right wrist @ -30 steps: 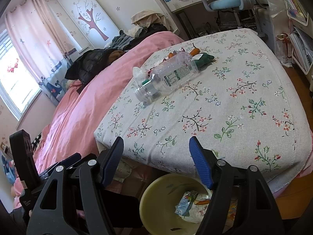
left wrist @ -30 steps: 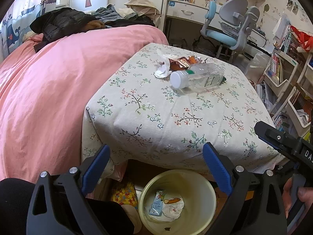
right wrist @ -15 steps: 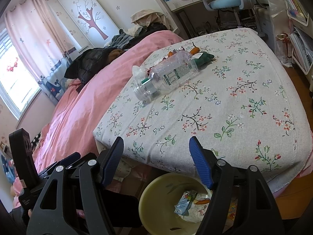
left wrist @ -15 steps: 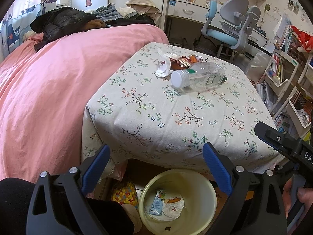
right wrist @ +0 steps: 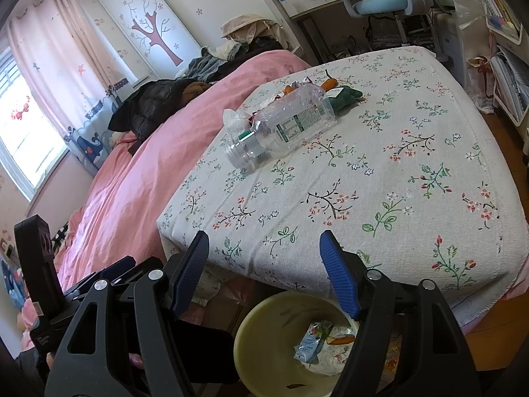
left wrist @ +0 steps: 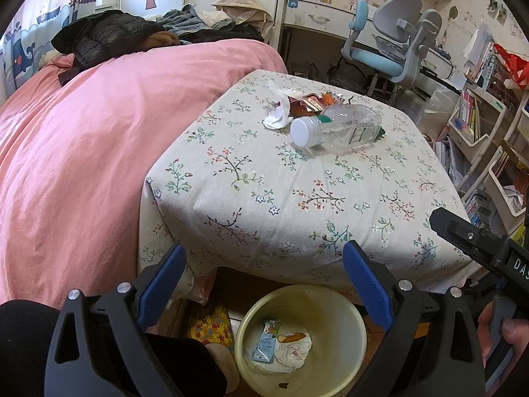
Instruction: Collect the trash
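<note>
A clear plastic bottle (left wrist: pixel 340 129) with a white cap lies on its side on the floral tablecloth (left wrist: pixel 297 192), far side; it also shows in the right wrist view (right wrist: pixel 284 122). Beside it lie a crumpled white tissue (left wrist: pixel 279 115), brown and orange wrappers (left wrist: pixel 310 104) and a green wrapper (right wrist: pixel 345 96). A cream trash bin (left wrist: pixel 357 330) stands on the floor below the table's near edge, holding a few wrappers; it also shows in the right wrist view (right wrist: pixel 251 330). My left gripper (left wrist: pixel 263 284) and right gripper (right wrist: pixel 264 274) are both open and empty, above the bin.
A pink bed (left wrist: pixel 82 139) with dark clothes piled on it lies left of the table. A blue desk chair (left wrist: pixel 390 49) and desk stand behind. Bookshelves (left wrist: pixel 479 122) line the right side. A colourful box (left wrist: pixel 211 327) sits next to the bin.
Both grippers have edged slightly, so the table looks a little shifted. Nothing was picked up or let go.
</note>
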Action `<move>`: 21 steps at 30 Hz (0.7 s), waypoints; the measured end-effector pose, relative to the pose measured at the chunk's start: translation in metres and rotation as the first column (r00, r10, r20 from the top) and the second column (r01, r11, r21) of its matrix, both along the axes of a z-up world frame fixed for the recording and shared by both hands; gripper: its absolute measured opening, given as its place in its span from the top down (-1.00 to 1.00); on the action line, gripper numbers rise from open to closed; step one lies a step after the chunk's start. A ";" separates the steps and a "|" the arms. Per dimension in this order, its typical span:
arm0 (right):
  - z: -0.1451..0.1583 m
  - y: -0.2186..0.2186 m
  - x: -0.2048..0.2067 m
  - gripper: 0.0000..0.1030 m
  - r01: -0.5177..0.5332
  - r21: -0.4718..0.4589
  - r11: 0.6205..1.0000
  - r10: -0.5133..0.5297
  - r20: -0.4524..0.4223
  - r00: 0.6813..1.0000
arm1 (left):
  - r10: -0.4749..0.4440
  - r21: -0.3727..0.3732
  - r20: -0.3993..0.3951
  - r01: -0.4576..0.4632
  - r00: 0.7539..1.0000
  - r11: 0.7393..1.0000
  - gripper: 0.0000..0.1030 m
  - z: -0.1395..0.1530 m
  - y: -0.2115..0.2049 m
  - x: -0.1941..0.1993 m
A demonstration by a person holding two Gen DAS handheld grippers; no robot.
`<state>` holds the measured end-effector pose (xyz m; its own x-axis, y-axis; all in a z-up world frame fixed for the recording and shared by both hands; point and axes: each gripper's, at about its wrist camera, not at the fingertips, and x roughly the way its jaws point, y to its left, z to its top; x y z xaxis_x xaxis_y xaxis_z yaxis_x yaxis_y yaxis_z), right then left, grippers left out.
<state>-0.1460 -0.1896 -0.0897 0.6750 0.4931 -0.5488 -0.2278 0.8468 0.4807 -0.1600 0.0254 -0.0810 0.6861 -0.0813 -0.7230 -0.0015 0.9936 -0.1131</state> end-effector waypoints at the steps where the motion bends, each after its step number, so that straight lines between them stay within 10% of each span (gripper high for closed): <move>1: 0.000 0.000 0.000 -0.29 0.000 0.000 1.000 0.000 0.000 1.000 | 0.001 0.000 0.000 -0.001 1.000 1.000 -0.77 0.000 0.000 0.000; 21: -0.003 -0.001 0.001 -0.29 0.003 -0.011 1.000 -0.003 -0.004 1.000 | 0.021 0.003 0.000 -0.021 1.000 1.000 -0.77 0.001 0.000 0.000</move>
<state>-0.1447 -0.1903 -0.0923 0.6742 0.4849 -0.5570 -0.2236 0.8529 0.4718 -0.1602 0.0258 -0.0797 0.6879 -0.0644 -0.7230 -0.0228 0.9936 -0.1102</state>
